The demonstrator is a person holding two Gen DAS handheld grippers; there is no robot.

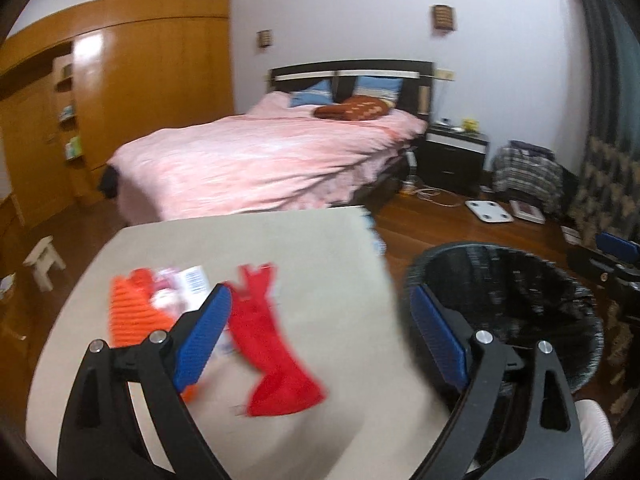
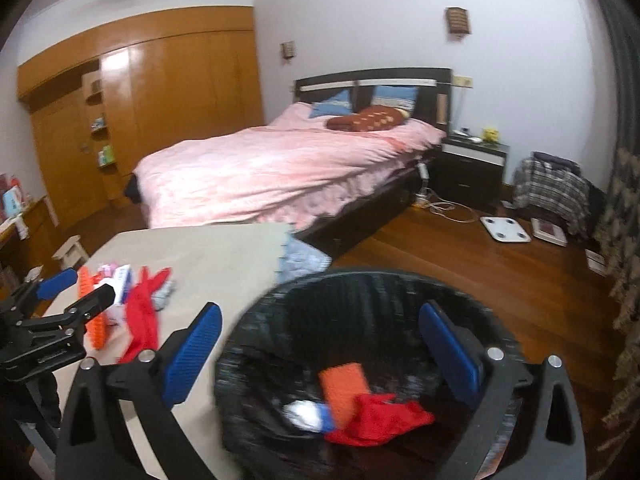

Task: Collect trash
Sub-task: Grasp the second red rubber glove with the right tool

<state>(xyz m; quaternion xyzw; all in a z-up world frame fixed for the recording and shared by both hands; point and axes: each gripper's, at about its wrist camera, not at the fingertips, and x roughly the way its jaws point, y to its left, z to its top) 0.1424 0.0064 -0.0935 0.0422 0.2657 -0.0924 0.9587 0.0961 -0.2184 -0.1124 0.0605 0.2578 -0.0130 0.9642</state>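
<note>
On the beige table (image 1: 320, 248) lie a red wrapper (image 1: 276, 344), an orange ridged wrapper (image 1: 132, 308) and a white-pink packet (image 1: 180, 284). My left gripper (image 1: 320, 336) is open above the red wrapper, empty. A black bin (image 2: 360, 308) stands right of the table and holds a red wrapper (image 2: 376, 420), an orange piece (image 2: 344, 384) and a white-blue scrap (image 2: 308, 416). My right gripper (image 2: 320, 352) is open and empty over the bin. The left gripper (image 2: 76, 288) also shows in the right wrist view over the table trash (image 2: 140, 312).
A bed with a pink cover (image 1: 260, 160) stands beyond the table. A black nightstand (image 1: 452, 156), a white scale (image 1: 488, 210) and a chair with plaid cloth (image 1: 528, 176) are on the wooden floor at right. A wooden wardrobe (image 1: 140, 92) and a small white stool (image 1: 42, 260) are at left.
</note>
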